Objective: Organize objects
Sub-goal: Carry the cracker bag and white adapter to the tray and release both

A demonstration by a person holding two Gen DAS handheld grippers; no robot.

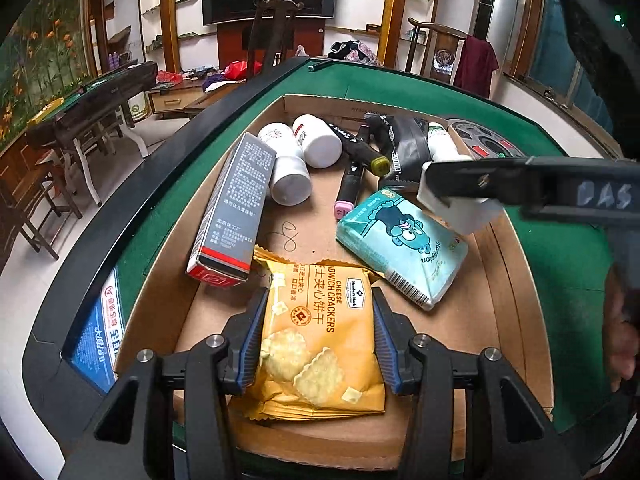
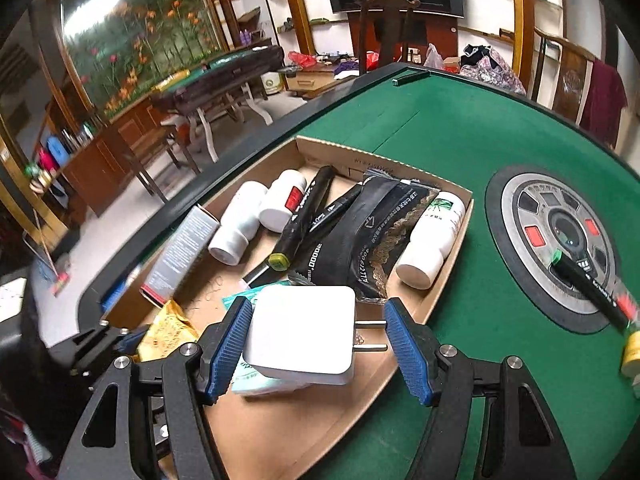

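A shallow cardboard box (image 1: 516,280) sits on the green table (image 1: 560,264). My left gripper (image 1: 320,344) is shut on a yellow cheese cracker packet (image 1: 320,332), low at the box's near end. My right gripper (image 2: 316,320) is shut on a white charger plug (image 2: 300,332); its body rests on the left pad and its prongs point at the right pad. In the left wrist view the charger (image 1: 456,208) hangs over the box's right side, above a teal tissue pack (image 1: 404,248). The box (image 2: 448,280) also holds white bottles (image 1: 316,140), markers (image 2: 300,224), a black pouch (image 2: 360,236) and a grey carton (image 1: 236,208).
A round metal panel (image 2: 532,216) lies in the middle of the table with a black marker (image 2: 592,288) across it and a yellow item (image 2: 632,352) at the right edge. A blue packet (image 1: 100,332) lies on the table's left rim. Chairs and another table stand behind.
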